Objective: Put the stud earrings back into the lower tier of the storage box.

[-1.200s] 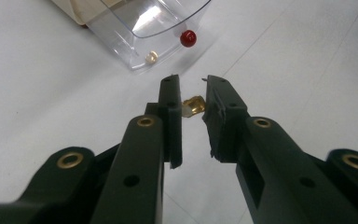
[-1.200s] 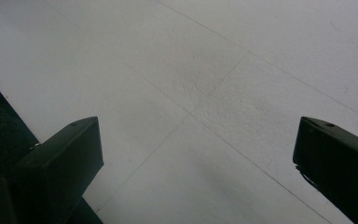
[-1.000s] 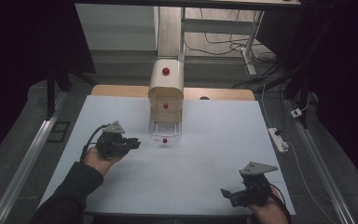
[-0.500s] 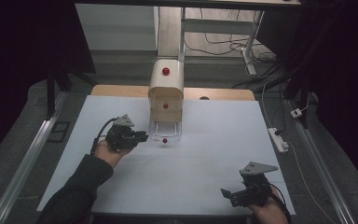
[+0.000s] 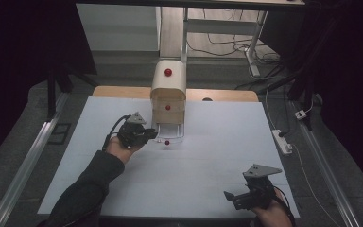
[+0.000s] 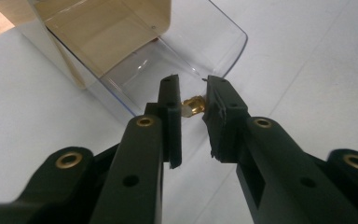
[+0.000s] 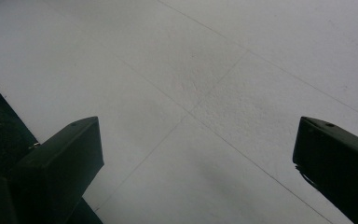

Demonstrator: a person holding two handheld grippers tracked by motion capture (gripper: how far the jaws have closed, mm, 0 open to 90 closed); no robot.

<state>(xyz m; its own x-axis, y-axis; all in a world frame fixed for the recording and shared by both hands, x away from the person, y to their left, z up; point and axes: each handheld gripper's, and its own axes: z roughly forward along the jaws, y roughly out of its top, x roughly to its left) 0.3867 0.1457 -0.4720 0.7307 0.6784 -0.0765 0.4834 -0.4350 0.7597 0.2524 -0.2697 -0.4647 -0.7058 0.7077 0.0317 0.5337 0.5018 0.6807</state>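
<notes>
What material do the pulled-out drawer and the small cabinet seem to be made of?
The drawer looks like clear, glossy plastic: the white table shows through its walls. Its knob stem looks like brass, being golden and shiny. The cabinet seems pale wood or board with a matte finish, though that is uncertain.

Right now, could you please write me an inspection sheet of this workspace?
Surface: white table, bare between the grippers.
Job's things: small drawer cabinet with red knobs; its clear bottom drawer is pulled out.
Clutter: nothing seen.
Grippers: left gripper at the drawer front, jaws narrowly apart around a brass knob stem; right gripper near the front edge, jaws wide open.
Cables: power strip off the right edge.
Surroundings: dark; desk legs behind.
</notes>
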